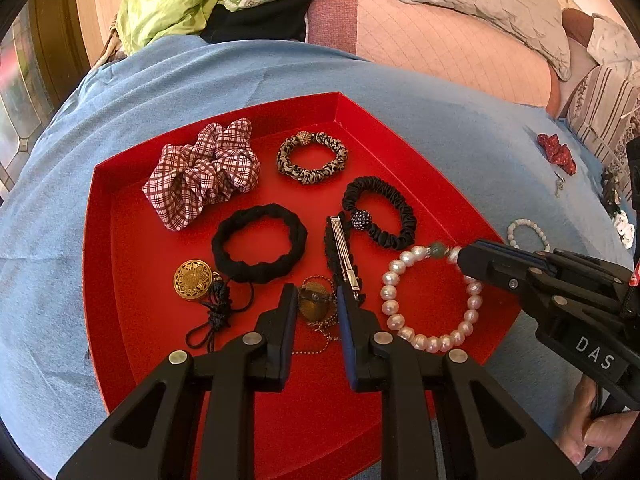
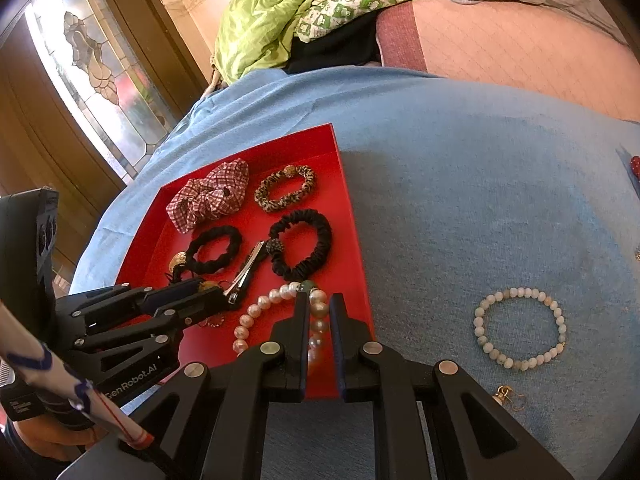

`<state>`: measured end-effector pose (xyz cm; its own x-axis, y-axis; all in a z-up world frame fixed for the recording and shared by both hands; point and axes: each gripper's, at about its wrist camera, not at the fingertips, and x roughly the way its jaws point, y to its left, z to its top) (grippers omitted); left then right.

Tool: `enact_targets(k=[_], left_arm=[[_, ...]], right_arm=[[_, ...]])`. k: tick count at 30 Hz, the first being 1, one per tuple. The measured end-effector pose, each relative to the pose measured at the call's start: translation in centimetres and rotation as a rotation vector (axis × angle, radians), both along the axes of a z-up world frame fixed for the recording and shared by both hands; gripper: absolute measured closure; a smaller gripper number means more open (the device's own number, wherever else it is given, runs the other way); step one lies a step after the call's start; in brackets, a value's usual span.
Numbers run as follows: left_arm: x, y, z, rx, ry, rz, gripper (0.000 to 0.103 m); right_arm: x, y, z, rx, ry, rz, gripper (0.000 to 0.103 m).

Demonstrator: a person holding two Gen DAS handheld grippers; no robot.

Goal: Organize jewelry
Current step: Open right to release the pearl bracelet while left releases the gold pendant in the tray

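Note:
A red tray (image 1: 120, 240) (image 2: 352, 216) on a blue cloth holds a plaid scrunchie (image 1: 200, 172), a leopard hair tie (image 1: 312, 156), two black hair ties (image 1: 260, 244) (image 1: 380, 216), a hair clip (image 1: 344, 252), a gold pendant on black cord (image 1: 192, 280) and a chained brooch (image 1: 314, 304). A pearl bracelet (image 1: 432, 296) (image 2: 276, 300) lies at the tray's right edge. My right gripper (image 2: 319, 308) (image 1: 460, 256) has its jaws a little apart around the bracelet's beads. My left gripper (image 1: 316, 304) (image 2: 216, 300) is open over the brooch.
On the cloth right of the tray lie a pale green bead bracelet (image 2: 520, 328) (image 1: 528, 234), a gold earring (image 2: 506, 396) and a red dotted bow (image 1: 558, 154). Bedding, a green quilt (image 2: 280, 12), lies behind. A stained-glass door (image 2: 96, 64) is at left.

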<state>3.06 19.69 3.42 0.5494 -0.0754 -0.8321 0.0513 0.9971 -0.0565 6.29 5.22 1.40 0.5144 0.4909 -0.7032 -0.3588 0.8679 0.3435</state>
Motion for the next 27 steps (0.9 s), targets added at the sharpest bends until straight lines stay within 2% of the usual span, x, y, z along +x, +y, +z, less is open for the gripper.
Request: enact_targets(k=[5, 9, 27], left_arm=[[0.0, 0.0, 0.1, 0.000, 0.001, -0.001, 0.081], [-0.2, -0.1, 0.2, 0.003, -0.003, -0.001, 0.072], [-0.3, 0.1, 0.8, 0.020, -0.024, 0.007, 0.064]], right_arm=[[0.0, 0.0, 0.0, 0.002, 0.002, 0.000, 0.091], [0.0, 0.0, 0.0, 0.002, 0.002, -0.001, 0.091], [-0.4, -1.0, 1.2, 0.045, -0.012, -0.017, 0.087]])
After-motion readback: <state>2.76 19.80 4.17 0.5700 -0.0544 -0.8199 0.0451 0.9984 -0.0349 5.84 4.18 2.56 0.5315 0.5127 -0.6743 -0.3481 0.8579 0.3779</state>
